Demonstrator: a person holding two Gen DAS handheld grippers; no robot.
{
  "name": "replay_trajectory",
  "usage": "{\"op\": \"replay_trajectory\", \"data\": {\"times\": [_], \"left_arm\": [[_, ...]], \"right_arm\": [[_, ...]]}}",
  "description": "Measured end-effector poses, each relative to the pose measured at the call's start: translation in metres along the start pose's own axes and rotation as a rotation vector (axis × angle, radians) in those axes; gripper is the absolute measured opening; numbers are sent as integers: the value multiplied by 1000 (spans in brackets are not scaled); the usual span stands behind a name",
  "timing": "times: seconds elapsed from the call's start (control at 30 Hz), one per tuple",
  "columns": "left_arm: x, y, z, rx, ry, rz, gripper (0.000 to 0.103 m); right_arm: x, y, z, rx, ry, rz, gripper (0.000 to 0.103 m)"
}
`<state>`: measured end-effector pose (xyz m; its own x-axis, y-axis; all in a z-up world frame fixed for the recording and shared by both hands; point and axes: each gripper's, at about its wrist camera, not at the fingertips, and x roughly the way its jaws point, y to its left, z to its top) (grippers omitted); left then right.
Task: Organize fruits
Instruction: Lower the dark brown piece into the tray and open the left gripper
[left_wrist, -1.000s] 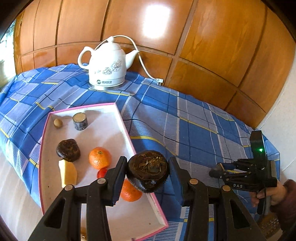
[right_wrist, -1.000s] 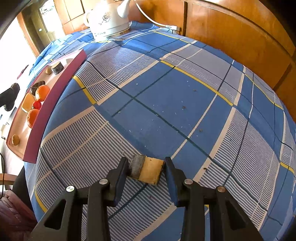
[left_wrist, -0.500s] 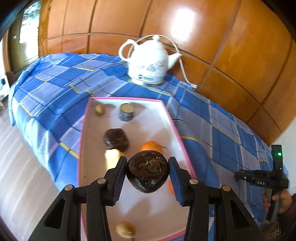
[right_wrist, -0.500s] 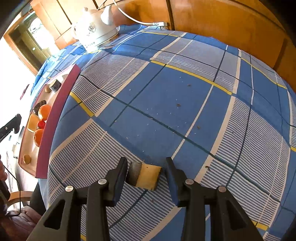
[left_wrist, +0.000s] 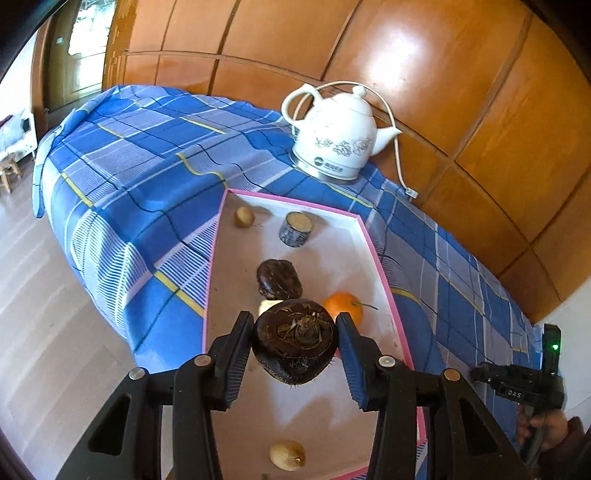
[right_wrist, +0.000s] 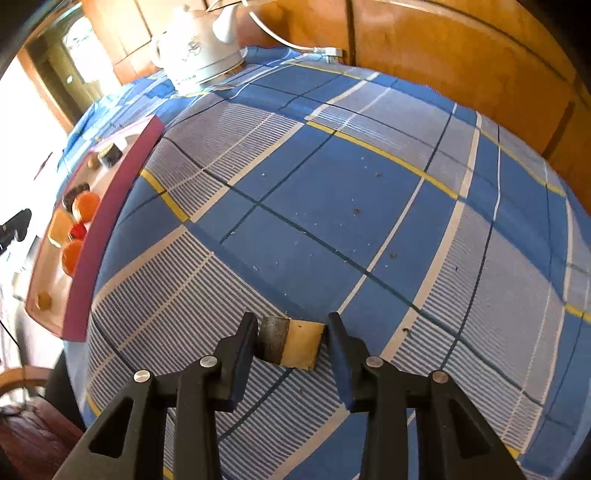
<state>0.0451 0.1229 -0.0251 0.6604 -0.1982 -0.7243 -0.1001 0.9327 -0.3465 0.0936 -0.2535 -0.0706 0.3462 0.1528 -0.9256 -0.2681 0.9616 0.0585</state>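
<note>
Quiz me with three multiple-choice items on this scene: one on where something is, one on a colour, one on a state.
1. Where does the white kettle stand?
A. inside the tray
B. on the checked cloth beyond the tray
C. on the floor

2. What colour is the tray's rim?
A. pink
B. green
C. black

3. What is the left tool doing?
A. hanging empty over the floor
B. resting on the kettle
C. gripping a dark brown fruit above the tray

Answers:
1 B: the kettle sits on the blue cloth past the tray's far end.
2 A: a pink edge frames the pale tray floor.
3 C: both fingers press the sides of the dark brown fruit, with the tray floor visible beneath it.
</note>
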Motion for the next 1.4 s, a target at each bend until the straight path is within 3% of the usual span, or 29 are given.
{"op": "replay_trajectory", "data": {"times": [0.4,0.77,0.97,1.17,1.4], "left_arm": [[27,-23,-21,71,97,-29,46],[50,-28,-32,129,131,19,47],[46,-28,-33,139,106,30,53],[34,-33,-30,181,38,133,53],[20,-28,-19,155,-21,178,53]], "right_arm": [[-2,5,-2,-51,-11,-42,38],[-2,10,-4,-71,-14,-58,38],[-2,11,-4,-79,-13,-66,38],[-2,11,-4,-80,-12,-68,38],[-1,11,-3,-89,-13,-76,38]]}}
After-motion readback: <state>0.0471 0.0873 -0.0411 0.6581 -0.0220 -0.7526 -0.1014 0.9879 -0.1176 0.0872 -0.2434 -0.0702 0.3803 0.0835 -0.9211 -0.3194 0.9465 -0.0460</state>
